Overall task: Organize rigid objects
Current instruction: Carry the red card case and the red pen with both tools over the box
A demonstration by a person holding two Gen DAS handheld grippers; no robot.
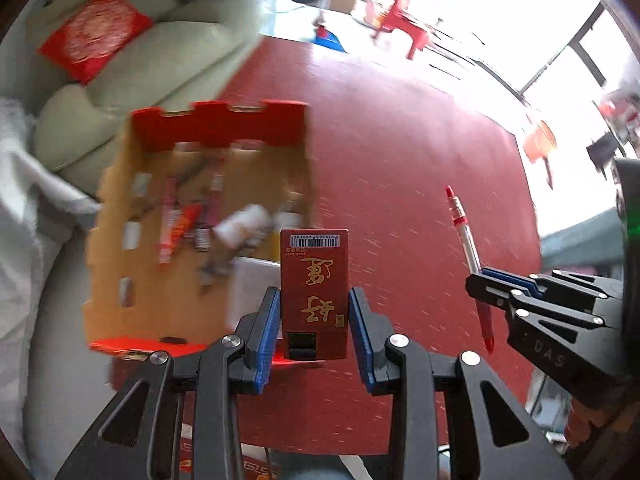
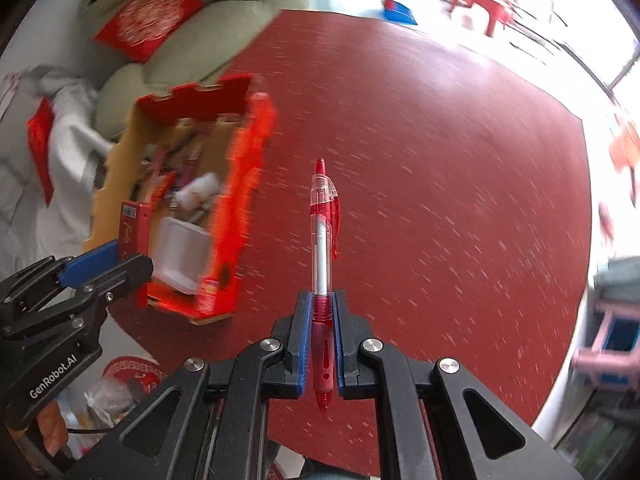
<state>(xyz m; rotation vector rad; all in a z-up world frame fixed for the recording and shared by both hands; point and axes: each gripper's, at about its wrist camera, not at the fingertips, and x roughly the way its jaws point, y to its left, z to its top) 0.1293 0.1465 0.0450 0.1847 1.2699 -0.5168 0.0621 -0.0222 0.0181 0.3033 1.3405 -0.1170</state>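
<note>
black metal arms with blue pads fill the bottom of both views. the left gripper [image 1: 314, 312] holds a small dark red cardboard packet with gold writing and a white barcode sticker [image 1: 314, 292]. its two blue pads [image 1: 271, 328] press on the packet's sides, so the jaws are closed on it. the packet stands up between them, lifted off the table and just in front of the box.

the right gripper [image 2: 321, 336] has its jaws squeezed tight on a red and clear plastic click pen [image 2: 322, 264]. the pen sticks up between the pads, with its red button end far from the camera and its tip near the camera. it hangs over the bare table.

below both is a round dark red table top with pale flecks [image 2: 440, 200]. on its left part sits an open cardboard box, brown inside and bright red outside [image 1: 208, 124]. it has many small things in it: red tubes or pens, a white bottle [image 1: 244, 224] and a flat white box [image 2: 180, 248]. they are blurry, so it is hard to tell more.

past the table is a pale green sofa [image 1: 160, 64] with a red cushion with a white pattern [image 1: 96, 36] on it. a red plastic chair [image 1: 404, 16] stands far off by the bright window.
</note>
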